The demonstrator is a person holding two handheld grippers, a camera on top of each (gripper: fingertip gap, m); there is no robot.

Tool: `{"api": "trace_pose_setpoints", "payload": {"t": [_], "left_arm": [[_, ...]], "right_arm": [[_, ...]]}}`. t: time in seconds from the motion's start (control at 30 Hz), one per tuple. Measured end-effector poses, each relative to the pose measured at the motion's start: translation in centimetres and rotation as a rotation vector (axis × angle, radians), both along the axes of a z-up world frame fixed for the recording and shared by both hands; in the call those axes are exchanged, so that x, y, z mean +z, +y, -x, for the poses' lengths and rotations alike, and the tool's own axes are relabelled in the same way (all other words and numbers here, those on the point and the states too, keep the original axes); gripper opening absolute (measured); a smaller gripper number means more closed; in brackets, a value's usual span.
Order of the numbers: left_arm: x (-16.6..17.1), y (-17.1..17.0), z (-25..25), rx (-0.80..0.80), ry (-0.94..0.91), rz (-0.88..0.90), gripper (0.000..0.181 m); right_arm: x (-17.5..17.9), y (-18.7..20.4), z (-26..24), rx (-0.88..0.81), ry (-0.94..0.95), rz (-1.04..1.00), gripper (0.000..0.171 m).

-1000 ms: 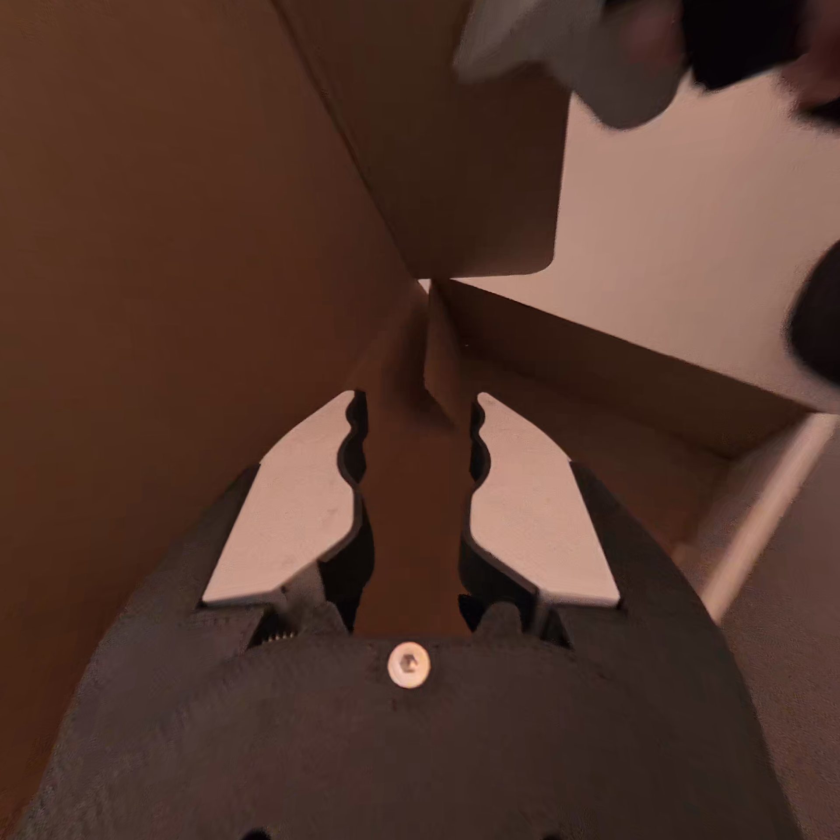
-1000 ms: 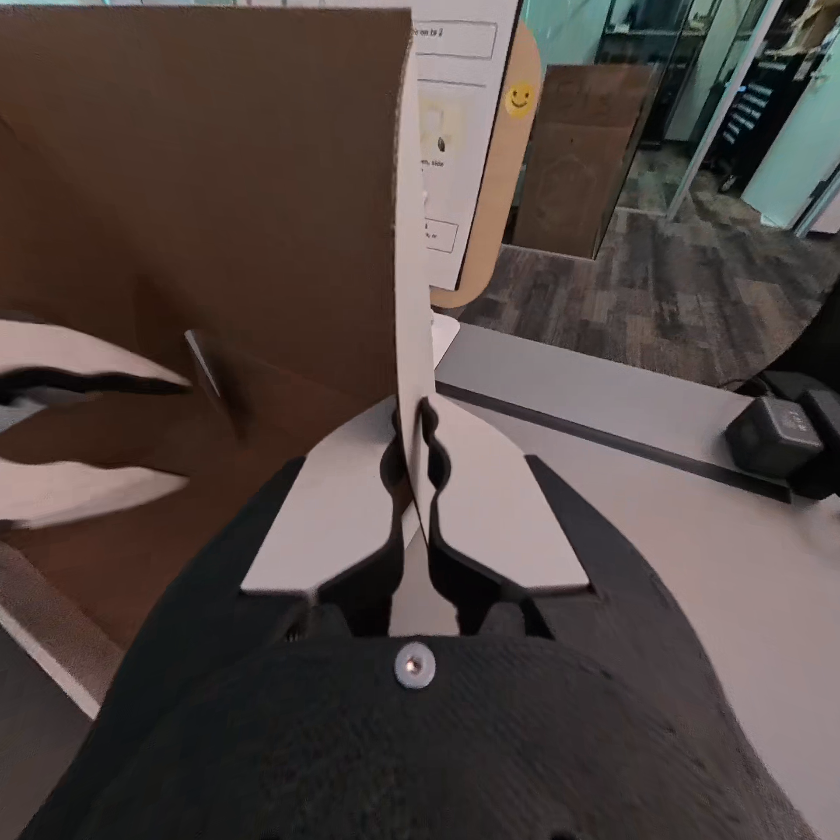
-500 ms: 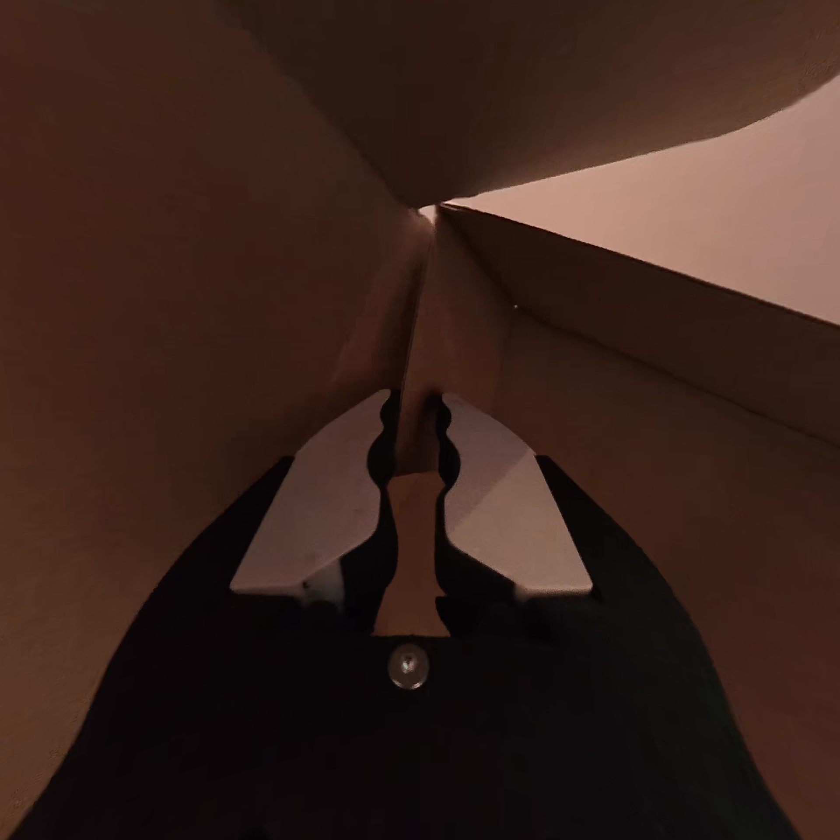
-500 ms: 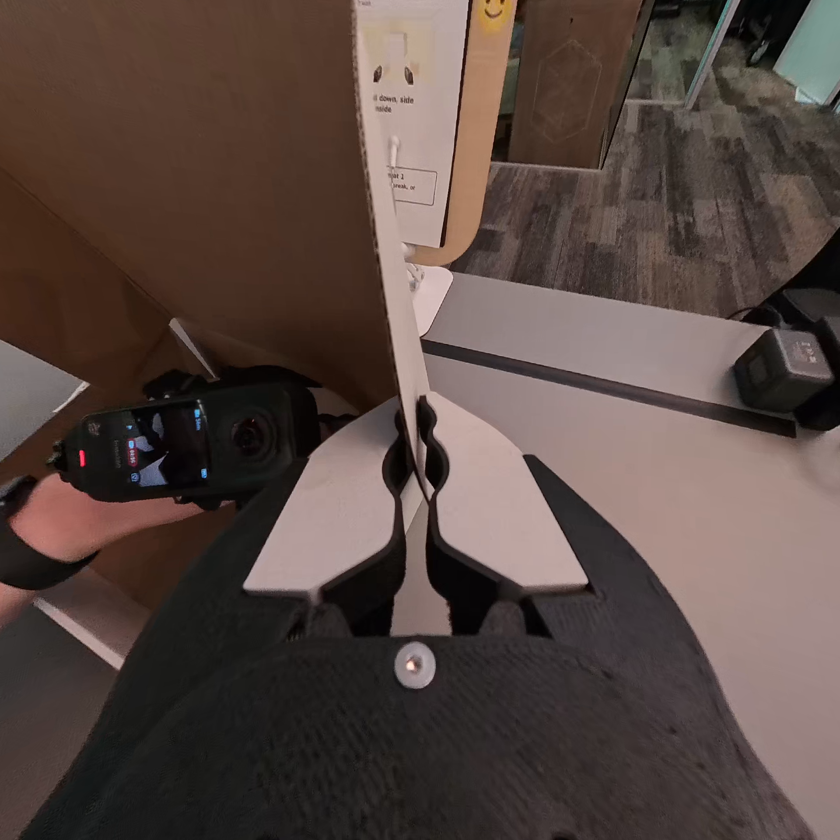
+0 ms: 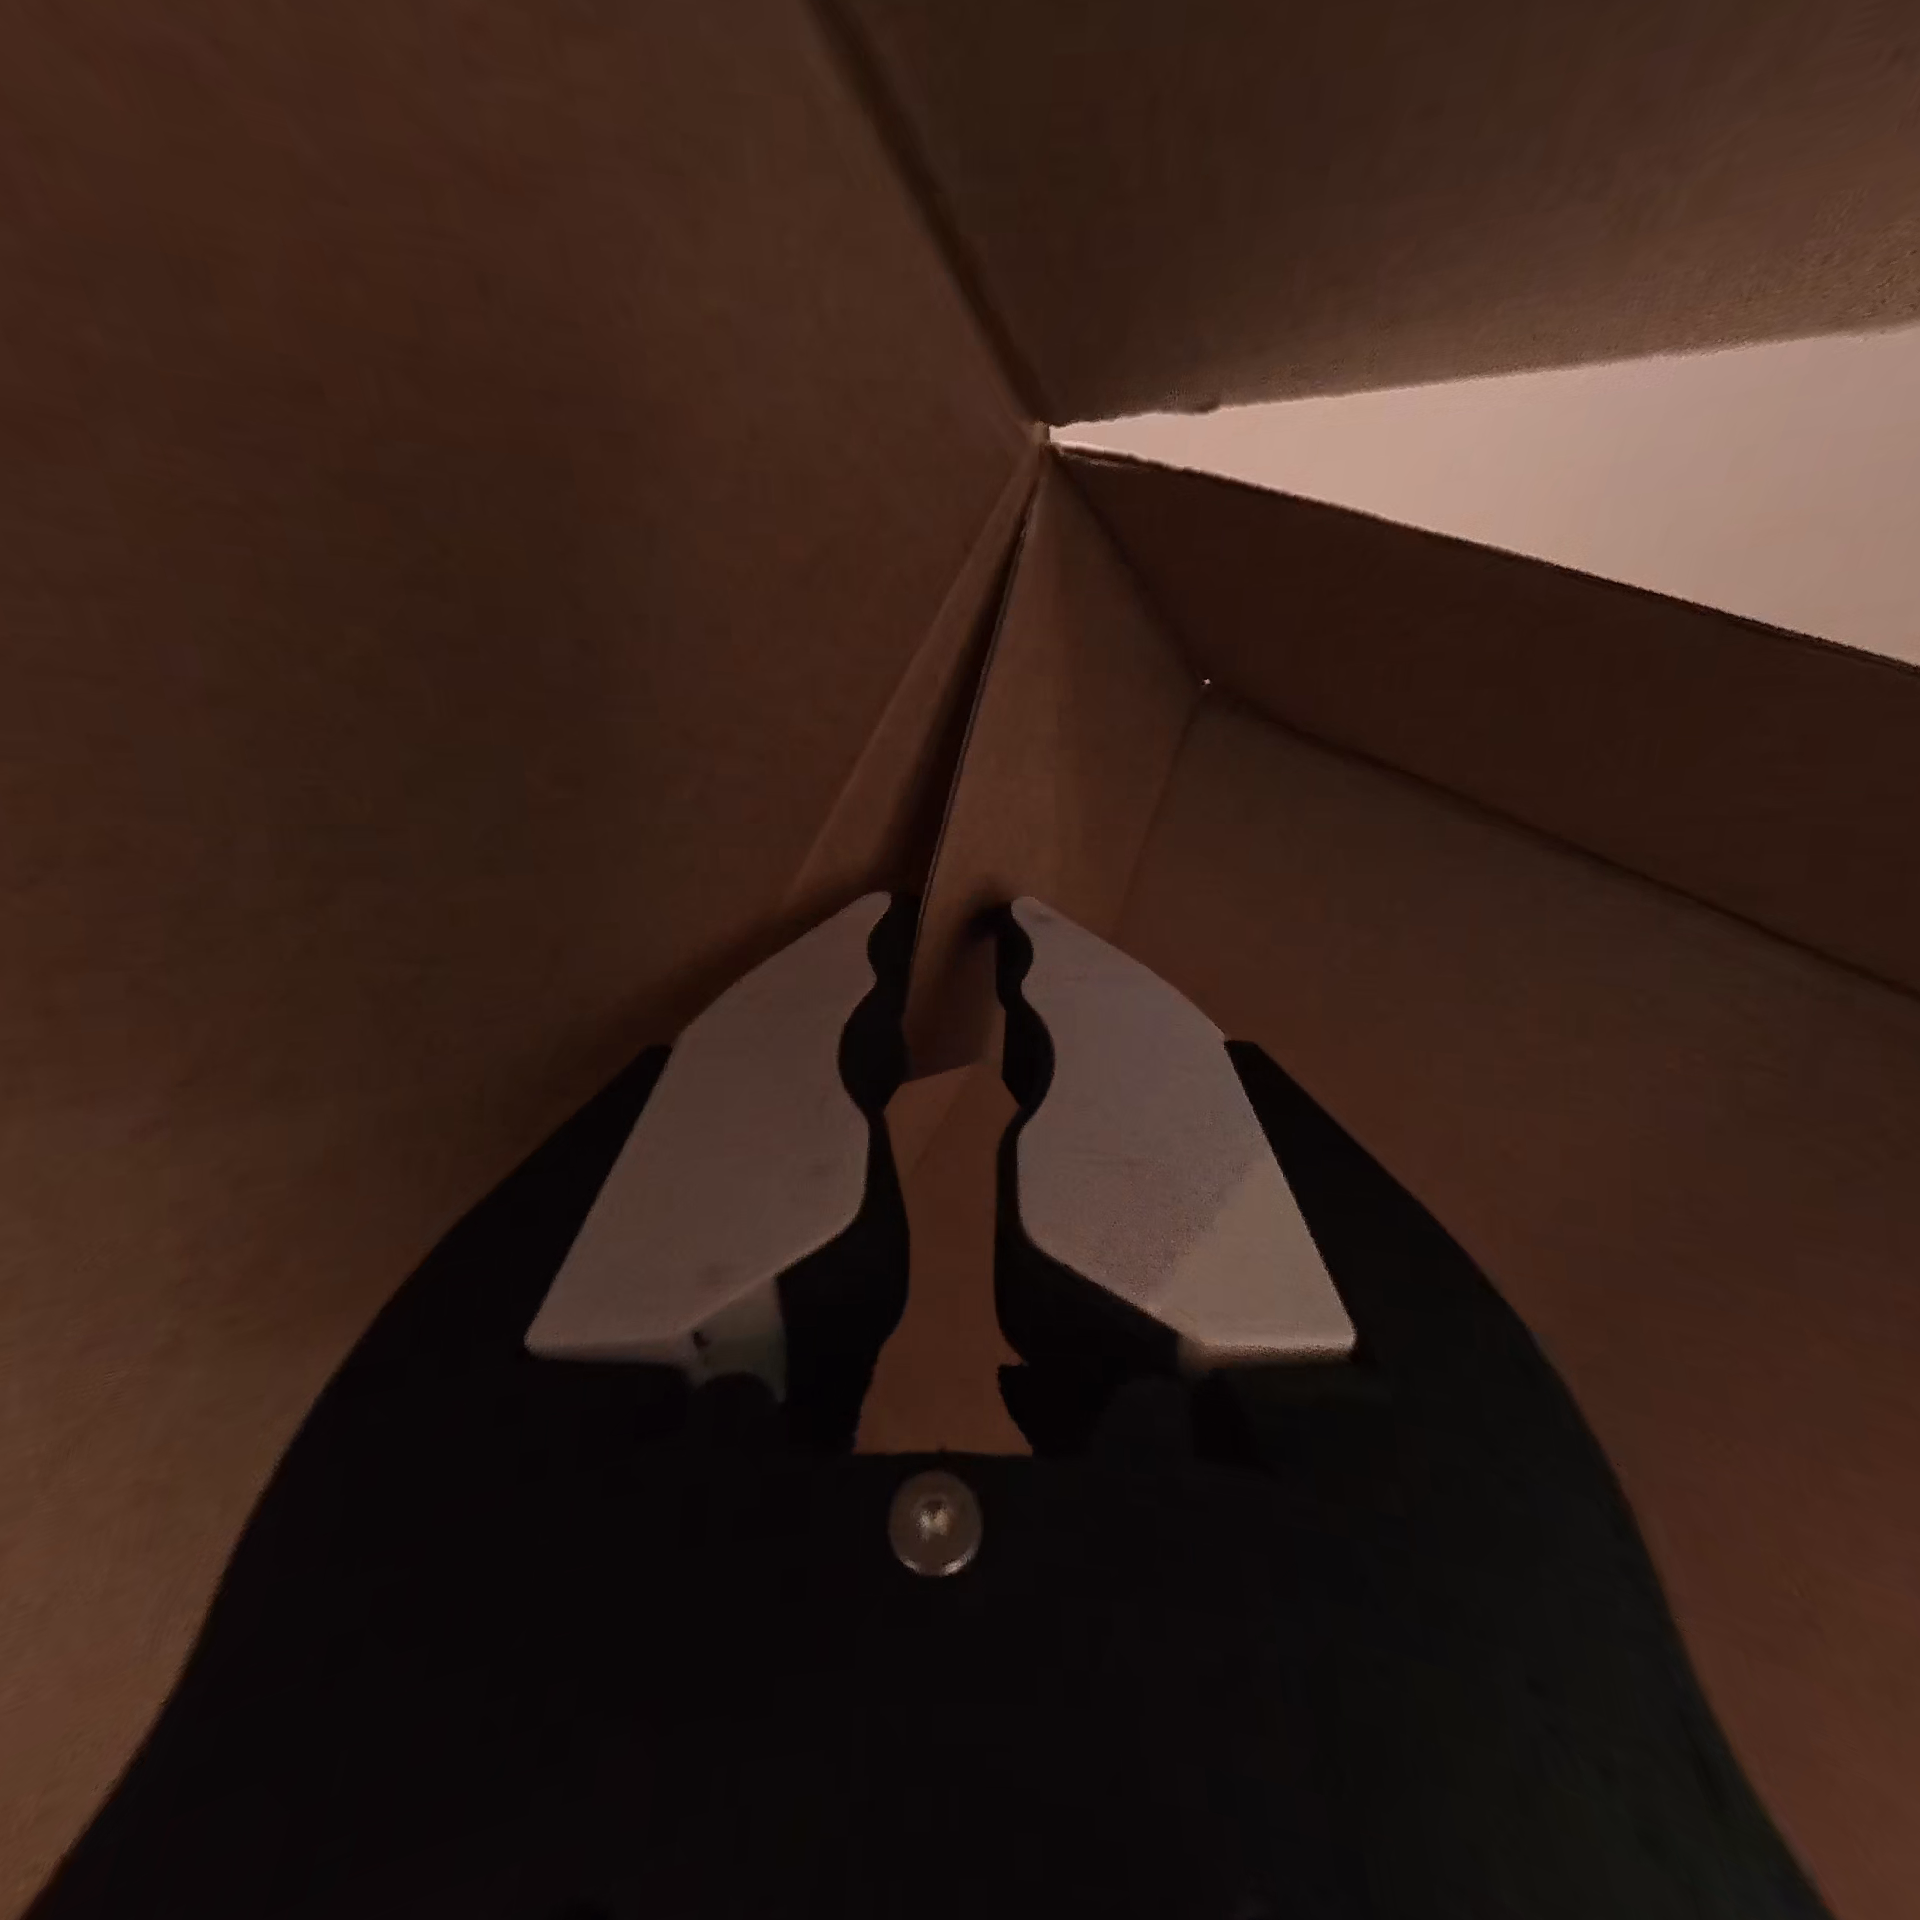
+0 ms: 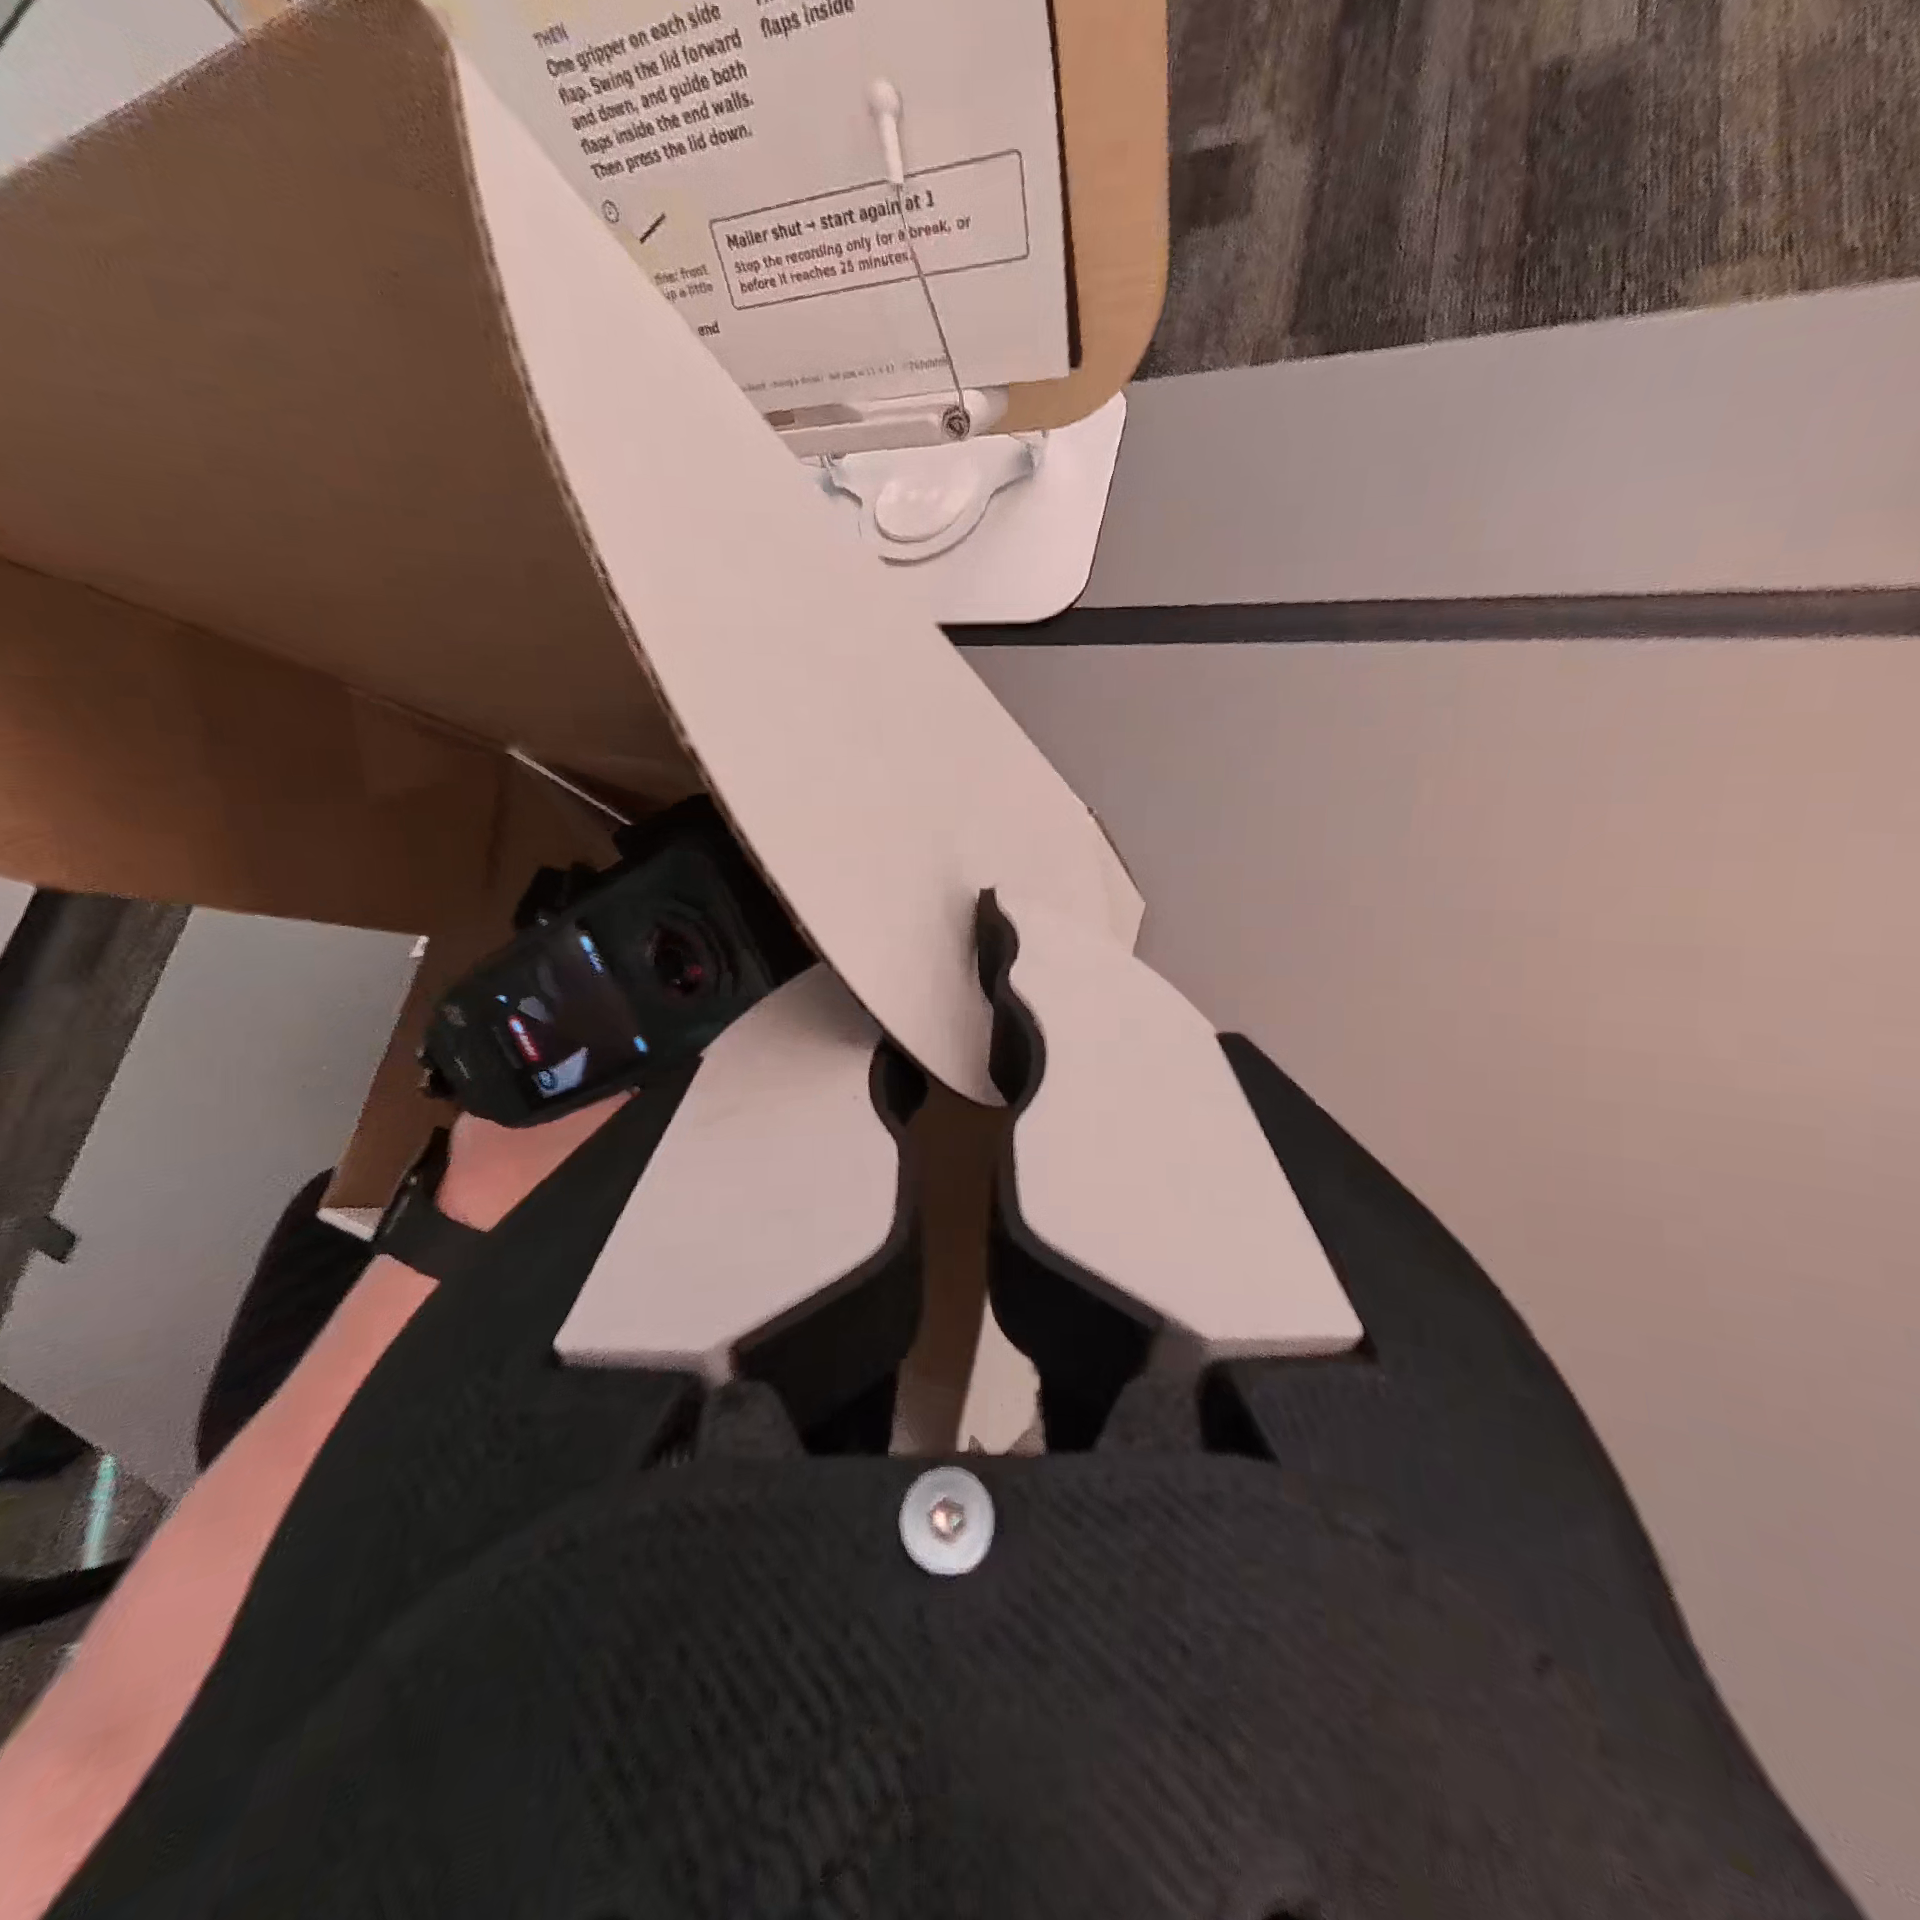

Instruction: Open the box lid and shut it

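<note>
The box is a cardboard mailer, brown inside and white outside. In the left wrist view I am deep inside it, under the lid, facing a back corner. My left gripper is shut on the thin edge of a brown side flap. In the right wrist view my right gripper is shut on the lid's white side flap, which leans over to the left. Its left fingertip is hidden behind the flap. The lid's brown inner face hangs over the box. The left gripper's camera shows under the lid.
A hand and forearm reach in at the lower left. A printed instruction sheet on a white stand stands behind the box. The grey table has a dark groove. Carpet floor lies beyond.
The left gripper went from open to shut on the inner side flap. The lid has swung forward and down, and the right gripper has tilted with its flap.
</note>
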State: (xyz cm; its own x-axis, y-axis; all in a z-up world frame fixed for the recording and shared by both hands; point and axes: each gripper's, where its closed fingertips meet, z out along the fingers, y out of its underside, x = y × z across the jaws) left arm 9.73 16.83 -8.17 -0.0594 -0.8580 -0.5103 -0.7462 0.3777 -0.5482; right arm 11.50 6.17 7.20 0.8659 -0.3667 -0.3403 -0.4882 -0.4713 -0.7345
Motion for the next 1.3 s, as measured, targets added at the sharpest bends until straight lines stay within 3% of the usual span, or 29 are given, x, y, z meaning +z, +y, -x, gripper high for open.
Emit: {"api": "trace_pose_setpoints", "payload": {"t": [0.03,0.37,0.63,0.73,0.83,0.93,1.03,1.17,1.3], "left_arm": [[0.0,0.0,0.0,0.001,-0.001,-0.003,0.014],[-0.5,0.2,-0.3,0.002,-0.016,0.021,0.015],[0.0,-0.9,-0.4,-0.080,-0.046,0.063,0.012],[2.5,-1.9,-0.5,-0.131,-0.155,0.087,0.000],[7.0,-2.8,0.0,-0.185,-0.346,0.128,0.000],[8.8,-3.6,1.5,-0.233,-0.369,0.120,0.000],[7.5,-2.7,2.1,-0.181,-0.228,0.043,0.022],[4.9,-3.1,0.9,-0.187,-0.102,-0.011,0.017],[3.1,-2.1,0.0,-0.078,-0.065,-0.022,0.028]], "right_arm": [[0.0,0.1,0.3,-0.010,0.023,0.016,0.009],[-0.7,2.4,3.3,-0.092,0.058,0.110,0.021],[-2.3,0.2,2.4,-0.127,0.081,-0.153,0.020],[-3.2,-0.2,2.2,-0.140,0.081,-0.225,0.020],[-3.5,-0.1,2.3,-0.145,0.059,-0.250,0.020],[-3.5,0.3,2.4,-0.137,0.033,-0.256,0.020],[-3.6,0.6,2.3,-0.137,0.048,-0.266,0.020],[-3.8,0.7,2.2,-0.147,0.081,-0.294,0.019],[-3.7,0.6,2.2,-0.148,0.080,-0.308,0.019]]}}
